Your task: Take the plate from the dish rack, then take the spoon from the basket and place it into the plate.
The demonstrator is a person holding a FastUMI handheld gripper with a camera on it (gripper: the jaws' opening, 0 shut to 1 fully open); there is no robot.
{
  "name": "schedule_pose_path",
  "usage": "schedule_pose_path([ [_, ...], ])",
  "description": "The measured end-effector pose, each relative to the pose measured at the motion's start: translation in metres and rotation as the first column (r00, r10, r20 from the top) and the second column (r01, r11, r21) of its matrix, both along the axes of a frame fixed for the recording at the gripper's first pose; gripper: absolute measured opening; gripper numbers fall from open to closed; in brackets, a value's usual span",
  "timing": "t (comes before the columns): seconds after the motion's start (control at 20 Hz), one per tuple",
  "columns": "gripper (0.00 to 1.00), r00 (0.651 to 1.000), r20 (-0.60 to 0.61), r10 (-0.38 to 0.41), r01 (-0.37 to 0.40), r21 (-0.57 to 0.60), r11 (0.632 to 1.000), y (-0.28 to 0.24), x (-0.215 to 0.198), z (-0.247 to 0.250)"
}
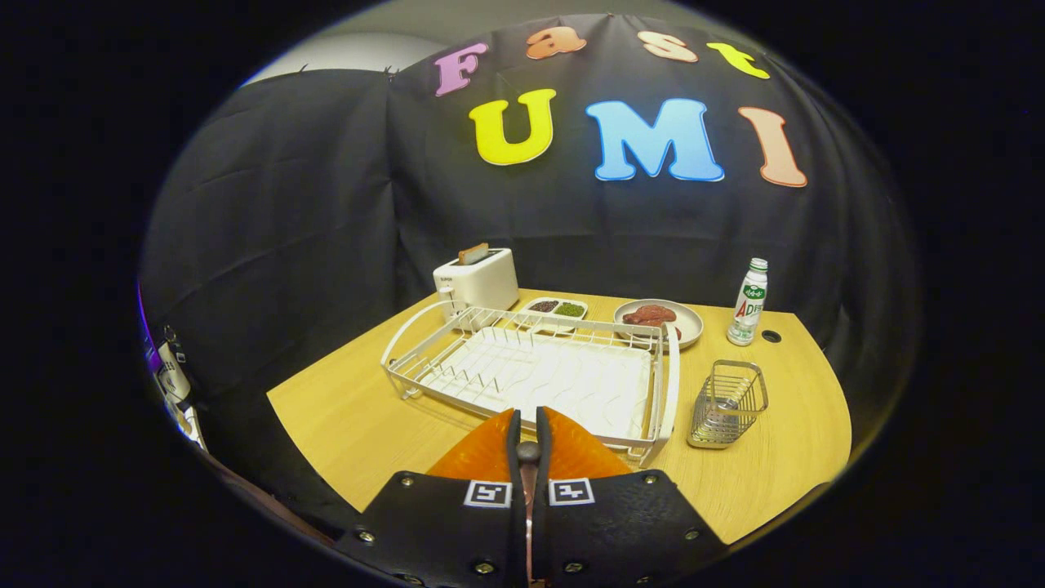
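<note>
— What's the gripper (529, 420) doing?

— It points forward and slightly down over the near edge of the table (351, 416). Its two fingers are drawn narrow, almost together. A small rounded knob sits pinched between them, with a thin stem running back along the slit. That looks like the spoon (528, 452), held by its handle.

— And the plate?

— The plate (482, 453) is orange and smooth, lying flat right under the fingers, its rim showing on both sides of them. It sits just in front of the dish rack (669, 367).

— Describe the rack.

— White coated wire, rectangular with rounded looped ends, over a white wavy drain tray; no dishes stand in it. To its right, apart from it, stands the basket (727, 404), a small square one of bare metal wire. I cannot tell what is inside it.

— Anything behind?

— A glossy white toaster (478, 282) with a slice poking out, a two-part dish (557, 309) of dark and green bits, a round grey dish (686, 322) of reddish food, and a white bottle (749, 304) standing upright. The table is pale wood grain.
</note>
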State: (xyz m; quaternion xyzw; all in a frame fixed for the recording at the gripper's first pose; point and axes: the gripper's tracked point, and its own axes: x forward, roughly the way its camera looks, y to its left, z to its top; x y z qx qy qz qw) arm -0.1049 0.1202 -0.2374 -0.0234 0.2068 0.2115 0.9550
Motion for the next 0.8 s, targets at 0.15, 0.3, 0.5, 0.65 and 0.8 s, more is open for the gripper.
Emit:
schedule_pose_path([
  [0.15, 0.03, 1.000, -0.006, 0.007, -0.007, -0.009, 1.000, 0.005, 0.000, -0.008],
  [0.3, 0.08, 1.000, -0.020, 0.001, -0.001, -0.017, 1.000, 0.000, -0.003, -0.007],
  [0.5, 0.16, 0.999, 0.031, -0.035, 0.035, -0.003, 0.999, -0.007, 0.003, 0.018],
  [0.65, 0.18, 0.993, 0.098, -0.072, 0.072, 0.006, 0.997, -0.019, 0.009, 0.051],
  [0.8, 0.17, 0.973, 0.188, -0.134, 0.130, 0.033, 0.991, -0.041, 0.015, 0.092],
])
